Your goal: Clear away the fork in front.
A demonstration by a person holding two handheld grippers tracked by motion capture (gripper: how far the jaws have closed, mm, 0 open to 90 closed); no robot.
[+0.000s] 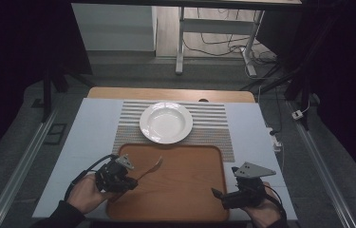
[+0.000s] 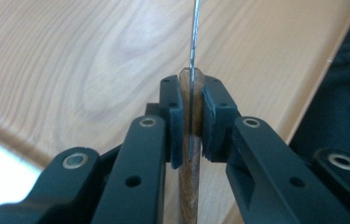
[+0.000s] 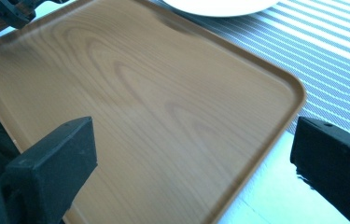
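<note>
1. Fork (image 1: 153,167) is clamped in the left gripper (image 1: 127,182); jaws clenched on its wooden handle (image 2: 190,154), metal shaft (image 2: 194,37) running out past the pads.
2. In the high view the fork's head sticks out up and to the right from the left gripper, over the left part of the wooden tray (image 1: 185,190). Whether the tines touch the tray surface, I can't tell.
3. Left gripper view: handle sits upright between the two pads (image 2: 176,126), pinched from both sides, tray wood grain (image 2: 70,60) behind it.
4. Right gripper (image 1: 219,195) is at the tray's right edge, near the front corner; jaws released, spread wide, nothing between them.
5. Right gripper view: both jaws stand far apart at the bottom corners, bare tray (image 3: 154,107) in the gap, tray's rounded corner toward the right.
6. White plate (image 1: 166,122) sits on the striped placemat (image 1: 213,128), just beyond the tray's far edge, well apart from both grippers. Plate rim (image 3: 219,7) also shows at the top of the right gripper view, with the mat stripes (image 3: 322,60) beside it.
7. Tray overlaps the near edge of the placemat; both lie on the pale counter (image 1: 90,137).
8. Person's hands come in from the bottom edge, left hand (image 1: 84,194) gripping the left tool, right hand (image 1: 263,213) under the right one.
</note>
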